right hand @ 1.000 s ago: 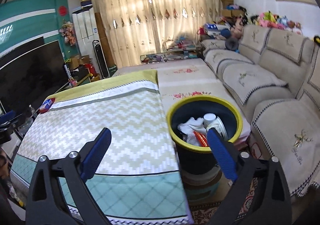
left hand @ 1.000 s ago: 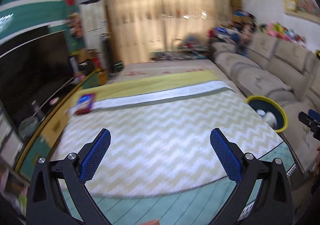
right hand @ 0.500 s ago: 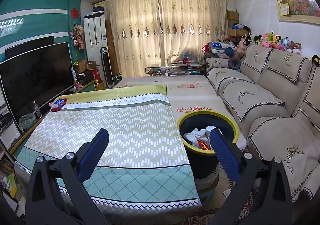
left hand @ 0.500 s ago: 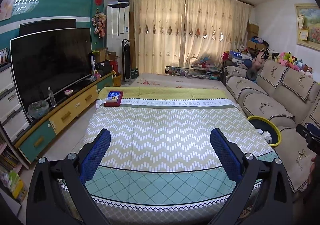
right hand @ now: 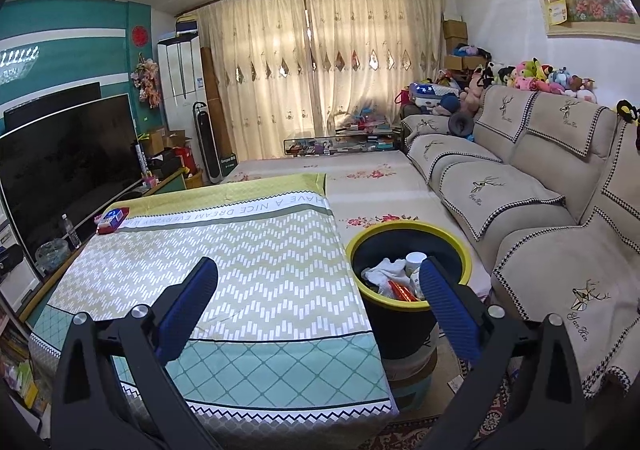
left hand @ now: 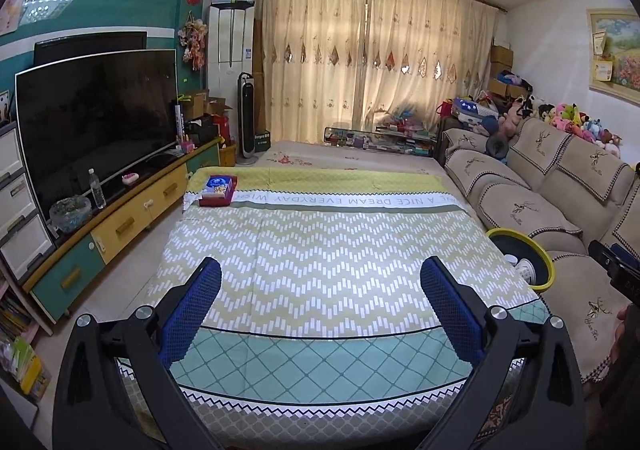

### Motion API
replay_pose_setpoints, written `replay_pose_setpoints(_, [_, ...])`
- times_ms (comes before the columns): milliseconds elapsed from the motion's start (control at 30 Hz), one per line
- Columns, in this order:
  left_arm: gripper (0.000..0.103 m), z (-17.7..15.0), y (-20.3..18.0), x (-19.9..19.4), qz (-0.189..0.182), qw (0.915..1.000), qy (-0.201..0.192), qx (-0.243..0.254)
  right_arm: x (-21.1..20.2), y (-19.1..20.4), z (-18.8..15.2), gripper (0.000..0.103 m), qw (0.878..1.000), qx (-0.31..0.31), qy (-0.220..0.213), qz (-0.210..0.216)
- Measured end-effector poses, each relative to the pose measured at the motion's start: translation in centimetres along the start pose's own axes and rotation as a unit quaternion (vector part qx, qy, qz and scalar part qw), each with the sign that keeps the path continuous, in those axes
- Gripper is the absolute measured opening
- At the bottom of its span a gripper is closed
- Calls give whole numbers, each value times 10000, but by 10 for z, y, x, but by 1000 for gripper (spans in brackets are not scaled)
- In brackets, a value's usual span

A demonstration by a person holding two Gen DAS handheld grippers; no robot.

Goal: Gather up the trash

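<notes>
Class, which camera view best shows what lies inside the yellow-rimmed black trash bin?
The right wrist view: the yellow-rimmed black trash bin sits close, its opening showing white crumpled paper and a red wrapper. The left wrist view catches only part of it at the table's right edge, mostly hidden.

Matt printed cloth (left hand: 320, 270) covers the table; the bin (right hand: 404, 314) looks like smooth plastic.

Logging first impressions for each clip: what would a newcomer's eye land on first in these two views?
Most likely the zigzag-patterned cloth spread over the table, filling the middle of both views. Next, the yellow-rimmed bin at the table's right edge beside the sofa, with crumpled paper and a cup inside. Both the left gripper and right gripper hang open and empty; a red-and-blue box sits at the far-left corner.
</notes>
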State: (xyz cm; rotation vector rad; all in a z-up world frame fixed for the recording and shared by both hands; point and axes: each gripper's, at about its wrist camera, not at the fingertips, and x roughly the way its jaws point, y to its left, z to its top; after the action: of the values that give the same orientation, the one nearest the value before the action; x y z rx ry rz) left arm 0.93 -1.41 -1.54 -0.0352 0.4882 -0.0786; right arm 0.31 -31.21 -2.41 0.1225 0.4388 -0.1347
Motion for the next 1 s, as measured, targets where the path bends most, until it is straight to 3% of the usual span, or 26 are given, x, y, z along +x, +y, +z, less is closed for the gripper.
replay_pose_setpoints(1000, [98, -5, 0, -7, 8, 10000, 35, -18, 2, 3, -2, 96, 9999, 21, 46, 159])
